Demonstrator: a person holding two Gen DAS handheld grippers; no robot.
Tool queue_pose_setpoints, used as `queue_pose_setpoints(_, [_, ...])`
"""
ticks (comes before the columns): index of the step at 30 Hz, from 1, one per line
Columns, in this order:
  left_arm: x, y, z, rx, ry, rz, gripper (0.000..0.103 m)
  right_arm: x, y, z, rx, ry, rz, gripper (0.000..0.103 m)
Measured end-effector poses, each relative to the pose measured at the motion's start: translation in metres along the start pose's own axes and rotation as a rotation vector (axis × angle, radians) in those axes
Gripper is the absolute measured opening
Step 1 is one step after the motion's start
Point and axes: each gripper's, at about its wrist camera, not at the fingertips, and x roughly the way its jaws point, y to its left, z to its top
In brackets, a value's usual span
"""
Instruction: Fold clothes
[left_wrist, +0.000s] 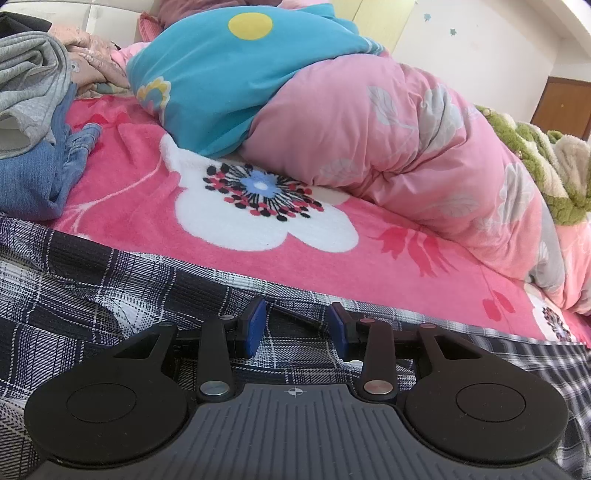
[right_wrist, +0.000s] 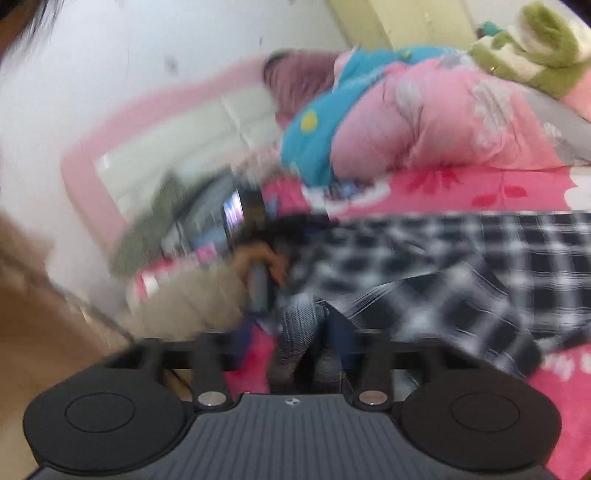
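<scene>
A navy and white plaid garment (left_wrist: 110, 288) lies spread on the pink flowered bed sheet (left_wrist: 147, 192). My left gripper (left_wrist: 297, 326) is open, its blue pads just above the plaid cloth, holding nothing. In the blurred right wrist view, my right gripper (right_wrist: 314, 343) is shut on a bunched corner of the plaid garment (right_wrist: 461, 266), lifted off the bed. The person's other hand and the left gripper show (right_wrist: 258, 273) beyond it at the garment's far side.
A pink quilt (left_wrist: 406, 140) and a blue flowered quilt (left_wrist: 229, 81) are heaped at the back. Jeans (left_wrist: 44, 166) and grey clothes (left_wrist: 33, 77) are piled at the left. A green plush blanket (left_wrist: 546, 158) lies at the right. A pink headboard (right_wrist: 122, 147) stands by the wall.
</scene>
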Motion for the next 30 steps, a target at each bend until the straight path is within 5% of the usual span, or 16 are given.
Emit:
queue_pose_setpoints(6, [0.000,-0.002,0.000,0.010,-0.001,0.008,0.037,-0.054,-0.080,-0.008,0.202,-0.173,-0.129,0.080])
queue_pose_setpoints(8, [0.000,-0.003,0.000,0.013,-0.001,0.010,0.038,-0.075,-0.135,-0.015,0.371,-0.269,-0.285,0.079])
queue_pose_setpoints(12, [0.001,-0.003,0.000,0.016,-0.002,0.012,0.038,-0.109,-0.255,-0.033,0.740,-0.375,-0.599,0.049])
queue_pose_setpoints(17, [0.003,-0.003,0.000,0.019,-0.005,0.016,0.038,-0.114,-0.349,-0.051,1.008,-0.491,-0.699,0.026])
queue_pose_setpoints(21, [0.003,-0.003,0.000,0.019,-0.003,0.016,0.038,-0.112,-0.368,-0.063,1.069,-0.563,-0.702,0.001])
queue_pose_setpoints(30, [0.004,-0.003,0.000,0.015,-0.005,0.014,0.038,-0.144,-0.343,-0.069,1.036,-0.642,-0.851,0.000])
